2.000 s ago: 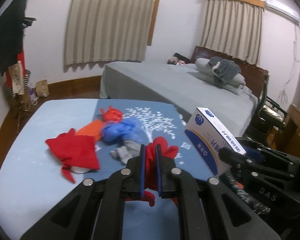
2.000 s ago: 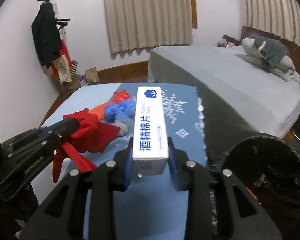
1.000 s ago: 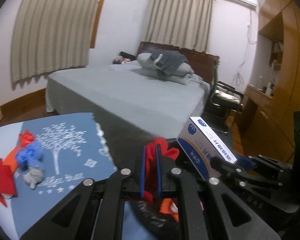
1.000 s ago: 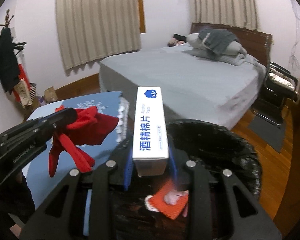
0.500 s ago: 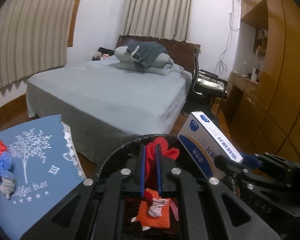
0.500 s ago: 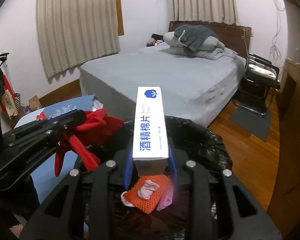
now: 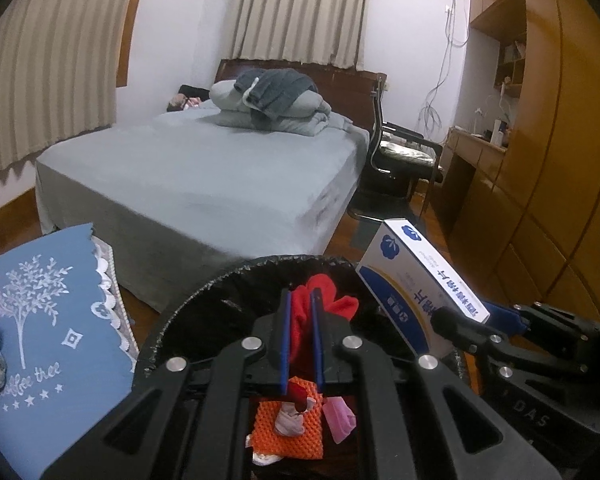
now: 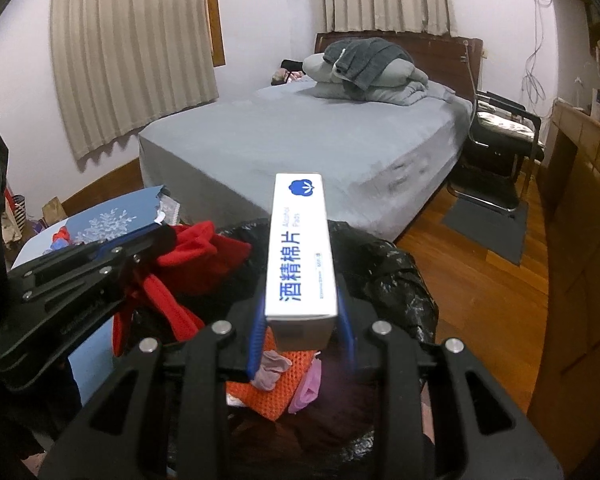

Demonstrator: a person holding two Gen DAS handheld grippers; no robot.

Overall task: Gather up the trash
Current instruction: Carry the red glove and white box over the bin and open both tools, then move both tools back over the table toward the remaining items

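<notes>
Bedroom setting: we've got a grey bed (image 7: 204,172) behind everything, a wood floor (image 8: 496,272), and a blue tablecloth (image 7: 48,320) with a white tree print off to the left. Right below us sits a trash bin (image 7: 204,300) lined with a black bag, and both tongs hang over its mouth. Our left gripper (image 7: 300,312) is clamped on a red cloth (image 8: 204,256), which dangles in strips above the bin's left side. Our right gripper (image 8: 302,320) is pinched on a white and blue alcohol pads box (image 8: 300,248), held lengthwise over the opening. Down in the bin we can see an orange mesh piece (image 7: 288,428) with a pink scrap (image 7: 340,420) just beside it.
</notes>
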